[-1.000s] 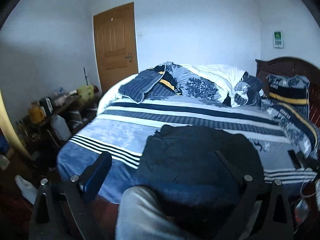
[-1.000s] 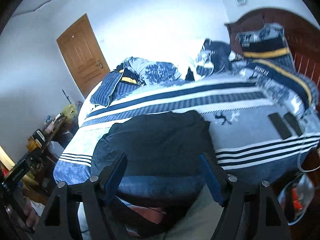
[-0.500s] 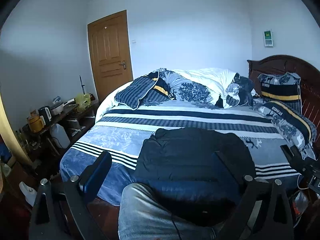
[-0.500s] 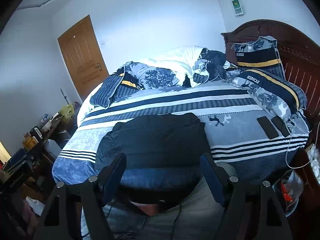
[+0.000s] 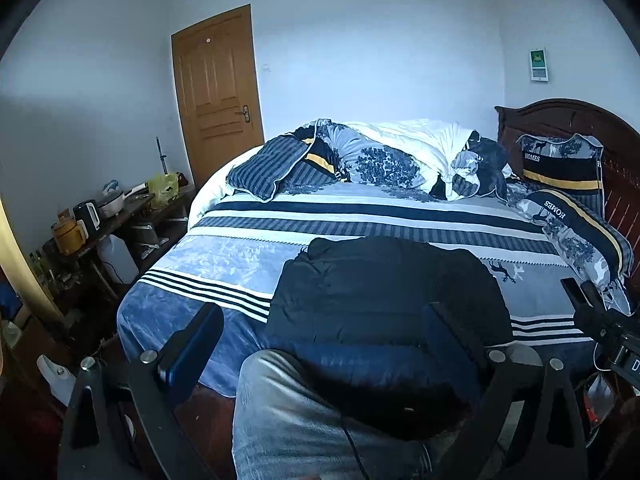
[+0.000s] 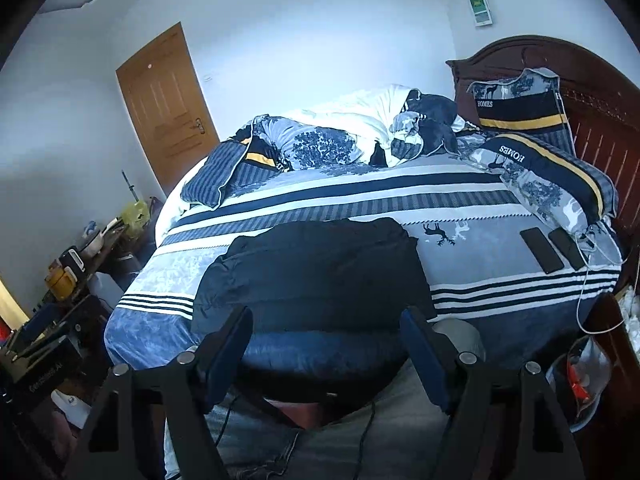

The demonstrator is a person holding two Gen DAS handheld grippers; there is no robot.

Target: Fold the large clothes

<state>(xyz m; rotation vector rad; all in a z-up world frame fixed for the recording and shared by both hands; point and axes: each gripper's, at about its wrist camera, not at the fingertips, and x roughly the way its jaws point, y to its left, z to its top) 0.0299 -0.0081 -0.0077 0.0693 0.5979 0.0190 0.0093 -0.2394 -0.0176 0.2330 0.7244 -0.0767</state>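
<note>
A: Where was the jacket (image 6: 316,272)?

B: Flat on the bed (image 6: 472,280), at its near edge, ahead of and below both grippers, its long axis running across the bed.

A: Which gripper sat nearer?

B: I could not tell. The left gripper (image 5: 324,344) and right gripper (image 6: 326,340) hung apart from it, jaws wide open, holding nothing.

A: Obstacles?

B: The person's knee (image 5: 300,412) rose between jaws and jacket; 2 phones (image 6: 554,249) lay well to the right.

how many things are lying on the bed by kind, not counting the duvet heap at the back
dark jacket: 1
phones: 2
HOMES pillows: 2
total: 5
</note>
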